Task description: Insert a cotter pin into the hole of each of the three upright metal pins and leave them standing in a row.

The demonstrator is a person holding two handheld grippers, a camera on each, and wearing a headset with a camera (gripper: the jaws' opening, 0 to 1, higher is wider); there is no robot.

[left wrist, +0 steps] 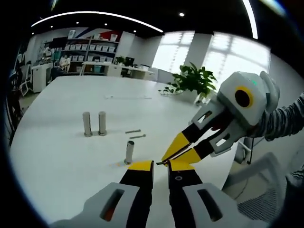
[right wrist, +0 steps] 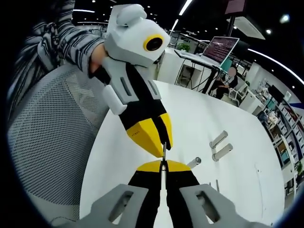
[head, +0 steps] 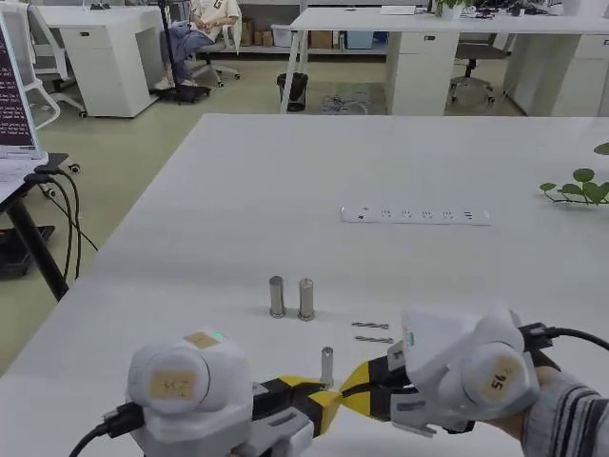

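- Cotter pin (right wrist: pixel 163 154) is hanging above the tabletop (head: pixel 238 209), right hand-held gripper (right wrist: pixel 163 165) clamping one end.
- Left hand-held gripper (left wrist: pixel 160 166) is sitting narrow at the other end; cannot tell whether it is gripping.
- Nearest metal pin (head: pixel 327 365) is standing at 12 o'clock of the tips, two other metal pins (head: pixel 277 296) at 11, spare cotter pins (head: pixel 371 326) at 1.
- Likely regripping; next move is calling for aiming the pin at the nearest hole.

White table (head: pixel 238 190), three upright metal pins (head: pixel 305 298), two cotter pins (head: pixel 369 326), power strip (head: pixel 416 216)

Two pins (head: pixel 306 298) behind third (head: pixel 326 366); cotter pins (head: pixel 371 326) seemingly beside
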